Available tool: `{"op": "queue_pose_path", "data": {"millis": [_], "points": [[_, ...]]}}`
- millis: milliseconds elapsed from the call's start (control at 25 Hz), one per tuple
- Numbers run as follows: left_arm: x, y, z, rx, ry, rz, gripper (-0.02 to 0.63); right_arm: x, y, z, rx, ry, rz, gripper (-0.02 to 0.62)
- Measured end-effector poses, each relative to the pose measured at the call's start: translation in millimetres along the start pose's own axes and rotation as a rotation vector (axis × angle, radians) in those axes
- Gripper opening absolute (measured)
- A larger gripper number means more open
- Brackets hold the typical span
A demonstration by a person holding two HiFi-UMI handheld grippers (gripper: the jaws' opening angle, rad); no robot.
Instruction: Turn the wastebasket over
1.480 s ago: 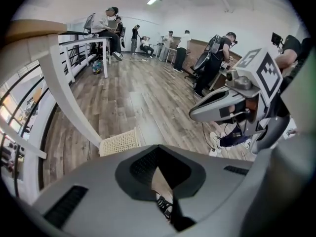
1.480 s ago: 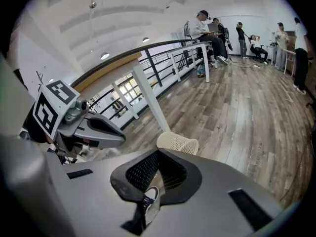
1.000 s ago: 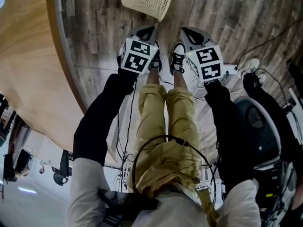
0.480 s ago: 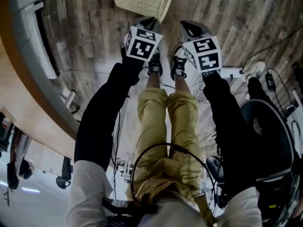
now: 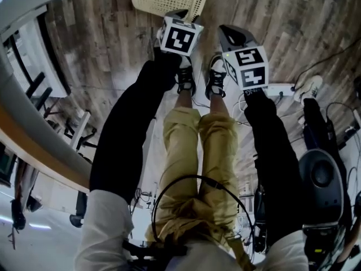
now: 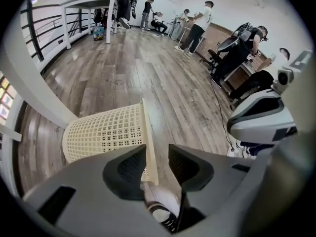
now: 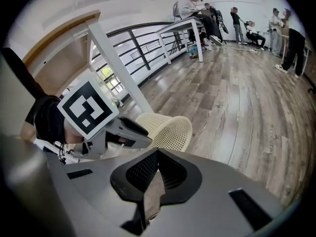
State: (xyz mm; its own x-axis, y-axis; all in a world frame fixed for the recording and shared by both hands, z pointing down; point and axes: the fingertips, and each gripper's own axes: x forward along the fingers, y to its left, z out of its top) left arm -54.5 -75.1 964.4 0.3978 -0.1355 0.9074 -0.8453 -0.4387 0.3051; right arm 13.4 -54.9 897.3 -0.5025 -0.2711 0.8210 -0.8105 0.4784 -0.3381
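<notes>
Down low, the cream mesh wastebasket [image 6: 103,132] lay on its side on the wooden floor [image 6: 148,68], just ahead of the person's shoes [image 5: 215,75]. My left gripper [image 6: 158,166] had just been opening its jaws; they stood apart with the basket's rim between the pads, not pinched. My right gripper [image 7: 157,169] was clenched on nothing, beside the left one.

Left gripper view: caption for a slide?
Jaws just opening, left hand-held gripper straddles the rim of the wastebasket lying on its side on the wood floor.
</notes>
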Motion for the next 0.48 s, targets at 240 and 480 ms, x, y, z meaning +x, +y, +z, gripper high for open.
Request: {"op": "queue_pose_path", "data": {"millis": [240,480], "points": [[26.9,7.8,-13.9,-0.017,0.058,0.021,0.132,3.5,-4.3,-9.4,0.007,0.003,-0.004,0.02],[22.1,15.6,-0.8,-0.029,0.045,0.015,0.067,2.2,-6.6,-10.9,0.02,-0.01,-0.017,0.02]]}}
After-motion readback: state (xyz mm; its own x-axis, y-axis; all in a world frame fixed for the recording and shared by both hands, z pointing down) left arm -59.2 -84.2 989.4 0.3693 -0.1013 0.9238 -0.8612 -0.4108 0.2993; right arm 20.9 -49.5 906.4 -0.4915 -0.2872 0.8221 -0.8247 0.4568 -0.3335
